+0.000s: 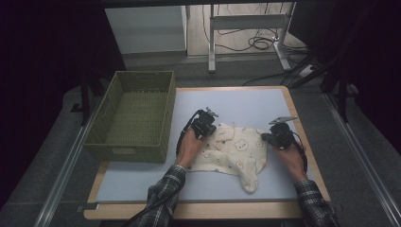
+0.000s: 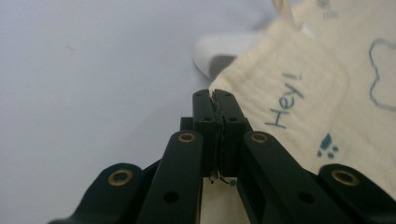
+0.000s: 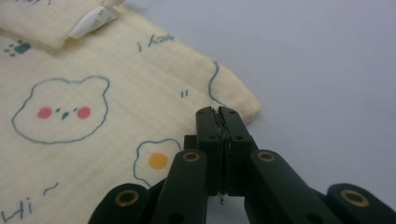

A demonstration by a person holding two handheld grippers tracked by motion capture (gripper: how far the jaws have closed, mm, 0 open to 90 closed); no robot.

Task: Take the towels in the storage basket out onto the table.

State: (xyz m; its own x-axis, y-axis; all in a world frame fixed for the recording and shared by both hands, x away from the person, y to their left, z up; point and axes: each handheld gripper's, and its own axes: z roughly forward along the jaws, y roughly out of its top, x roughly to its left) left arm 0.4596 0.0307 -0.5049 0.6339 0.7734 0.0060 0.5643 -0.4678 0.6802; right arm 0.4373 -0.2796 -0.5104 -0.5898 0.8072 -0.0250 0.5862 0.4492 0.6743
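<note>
High view: a small cream garment [image 1: 234, 153] printed with bears lies flat on the blue mat [image 1: 142, 182] of the table, near its middle, with a green woven basket [image 1: 135, 116] off to the left and apart from it. The left gripper [image 1: 211, 130] sits at the garment's upper left corner, the right gripper [image 1: 268, 138] at its right edge, each held in a hand with a plaid sleeve behind. Left gripper view: the left gripper [image 2: 215, 95] has its jaws pressed together right at the cloth's edge beside the "Hey!" print [image 2: 285, 100]; fabric looks pinched in the seam, so probably clamped on the garment [image 2: 327, 70]. Right gripper view: the right gripper [image 3: 217, 111] is likewise closed tight over the hem near the fried-egg print [image 3: 156, 161], cloth apparently caught between the pads; a white label [image 3: 93, 21] shows at the collar. The garment [image 3: 93, 140] looks thin, light and floppy, not fragile; it will sag and fold once lifted, so corners or shoulder seams are the best hold.
</note>
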